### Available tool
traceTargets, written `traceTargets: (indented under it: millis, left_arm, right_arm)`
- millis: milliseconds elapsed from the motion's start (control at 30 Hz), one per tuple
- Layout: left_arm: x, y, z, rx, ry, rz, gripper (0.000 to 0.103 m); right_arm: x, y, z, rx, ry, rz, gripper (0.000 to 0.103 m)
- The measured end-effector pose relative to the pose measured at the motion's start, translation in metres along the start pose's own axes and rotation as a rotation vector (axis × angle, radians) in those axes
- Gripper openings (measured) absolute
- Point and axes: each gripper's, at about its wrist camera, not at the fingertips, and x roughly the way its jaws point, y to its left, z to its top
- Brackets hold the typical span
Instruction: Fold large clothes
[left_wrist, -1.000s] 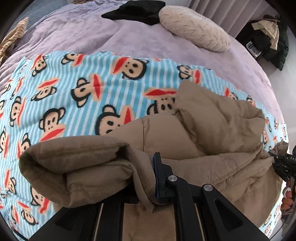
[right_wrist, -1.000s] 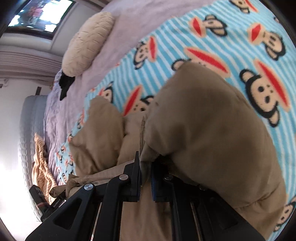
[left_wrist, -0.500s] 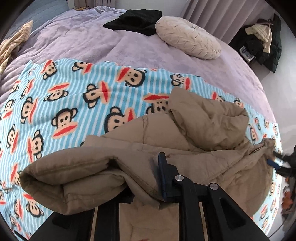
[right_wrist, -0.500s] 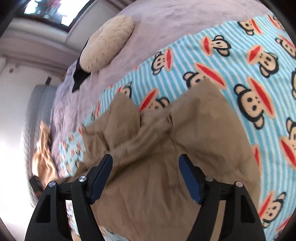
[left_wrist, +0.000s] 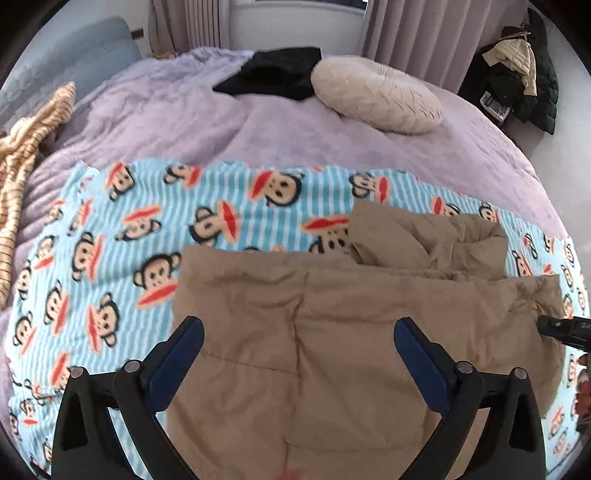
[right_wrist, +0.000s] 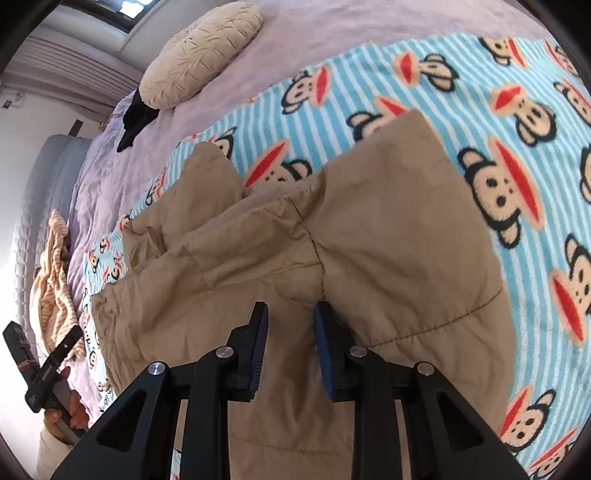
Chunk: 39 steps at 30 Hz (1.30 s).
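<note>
Left wrist: left hand-held gripper (left_wrist: 298, 343) opening wide, nothing pinched; tan padded coat (left_wrist: 332, 332) lies directly below on the monkey blanket (left_wrist: 110, 258), long axis running left-right.

Right wrist: right hand-held gripper (right_wrist: 290, 334) closing, pads clear of coat underneath.

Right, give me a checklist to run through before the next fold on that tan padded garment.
1. Left gripper let go of the tan padded garment: ok, jaws opening wide, nothing between the pads.
2. Right gripper free: ok, jaws closing, pads apart, fabric only beneath them.
3. Folded section lying flat: ok.
4. Far sleeve end smoothed: not ok, bunched.
5. Garment fully on the blue striped monkey-print blanket: cannot tell, near edge hidden.
</note>
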Motion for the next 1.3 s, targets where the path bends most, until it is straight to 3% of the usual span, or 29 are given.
traceTargets:
  millis: [33,67,100,133,167,200,267,400,633,733,800,933,1000,1067,1133,1233,1300]
  left_arm:
    - [0.005,0.001,0.002,0.004,0.009,-0.014,0.097]
    - [0.01,0.002,0.003,-0.001,0.025,-0.026,0.082]
    - [0.022,0.002,0.005,-0.008,0.058,-0.042,0.074]
    - [0.031,0.002,0.007,-0.012,0.082,-0.051,0.062]
    - [0.047,0.003,0.007,-0.015,0.096,-0.043,0.059]
    - [0.055,0.001,0.007,-0.017,0.1,-0.02,0.059]
    - [0.085,0.005,0.006,-0.031,0.111,0.033,0.059]
    - [0.116,0.007,0.009,-0.044,0.096,0.049,0.059]
    - [0.14,-0.001,0.018,-0.013,0.082,0.078,0.064]
    - [0.129,0.002,0.025,-0.052,0.089,0.097,0.064]
    - [0.108,0.001,0.029,-0.068,0.054,0.111,0.064]
    - [0.052,-0.028,0.029,-0.006,-0.067,-0.023,0.064]
    - [0.044,-0.052,0.023,0.051,-0.081,-0.078,0.064]
    - [0.057,-0.073,0.02,0.104,-0.072,-0.085,0.074]
    - [0.087,-0.086,0.015,0.117,-0.032,-0.021,0.074]
    - [0.12,-0.074,0.012,0.009,0.008,-0.029,0.078]
    - [0.125,-0.07,0.014,0.0,0.013,-0.019,0.083]
  right_arm:
    - [-0.004,0.001,0.001,-0.007,-0.013,0.001,0.043]
    - [-0.008,0.002,0.002,-0.017,-0.034,-0.005,0.045]
    - [-0.011,0.004,0.004,-0.035,-0.054,-0.019,0.045]
    - [-0.013,0.005,0.007,-0.052,-0.071,-0.034,0.044]
    - [-0.013,0.005,0.012,-0.067,-0.09,-0.07,0.038]
    - [-0.01,0.003,0.017,-0.068,-0.094,-0.1,0.026]
    - [0.001,-0.008,0.027,-0.058,-0.108,-0.167,0.019]
    - [0.025,-0.038,0.041,0.024,-0.114,-0.171,0.009]
    - [0.051,-0.056,0.055,0.073,-0.126,-0.199,0.008]
    - [0.048,-0.05,0.058,0.067,-0.108,-0.217,0.01]
    - [0.035,-0.039,0.058,0.049,-0.111,-0.229,0.013]
    - [0.005,0.002,0.042,-0.055,-0.178,-0.139,0.013]
    - [0.002,0.032,0.028,-0.135,-0.189,-0.069,0.013]
    - [0.021,0.057,0.019,-0.218,-0.149,-0.05,0.013]
    - [0.043,0.063,0.01,-0.248,-0.125,-0.097,0.013]
    - [0.071,0.05,0.014,-0.192,-0.134,-0.103,0.012]
    - [0.075,0.044,0.016,-0.155,-0.133,-0.081,0.012]
